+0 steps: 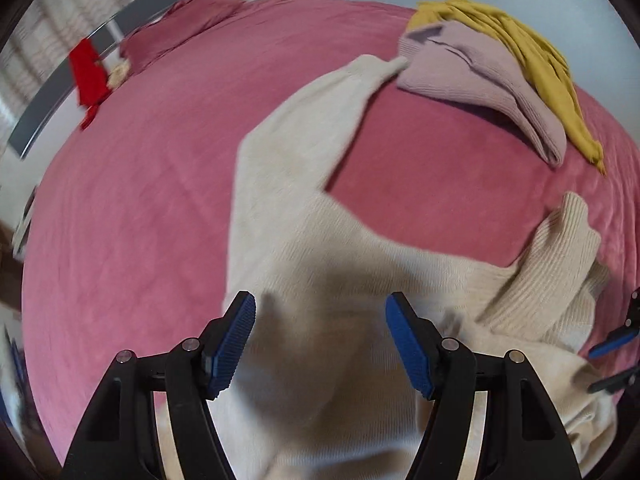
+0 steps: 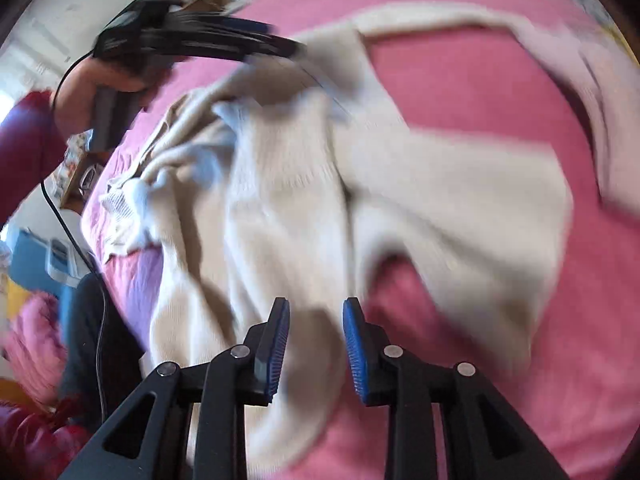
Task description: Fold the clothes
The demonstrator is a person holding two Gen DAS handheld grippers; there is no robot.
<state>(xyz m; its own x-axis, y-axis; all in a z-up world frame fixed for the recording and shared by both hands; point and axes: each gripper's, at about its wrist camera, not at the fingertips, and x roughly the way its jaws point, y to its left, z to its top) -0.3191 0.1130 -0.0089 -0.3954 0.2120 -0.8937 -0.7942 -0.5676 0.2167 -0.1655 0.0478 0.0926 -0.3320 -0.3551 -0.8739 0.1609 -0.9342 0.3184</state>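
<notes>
A cream knit sweater (image 1: pixel 304 216) lies spread on the pink bedspread (image 1: pixel 140 184), one sleeve (image 1: pixel 340 92) reaching toward the far folded clothes. Its ribbed collar (image 1: pixel 560 264) is bunched at the right. My left gripper (image 1: pixel 320 340) is open just above the sweater's body, with nothing between its blue pads (image 1: pixel 236 344). In the right wrist view the sweater (image 2: pixel 280 200) is rumpled and blurred. My right gripper (image 2: pixel 316 344) is open over a fold of it, gripping nothing. The left gripper (image 2: pixel 224 40) appears there at the top left, held by a hand (image 2: pixel 80 96).
A folded mauve sweater (image 1: pixel 480 80) and a yellow garment (image 1: pixel 528 52) lie at the bed's far right. A red item (image 1: pixel 86 72) hangs on the grey headboard (image 1: pixel 52 92) beside pink pillows (image 1: pixel 188 20). The right gripper's fingers (image 1: pixel 614 340) show at the right edge.
</notes>
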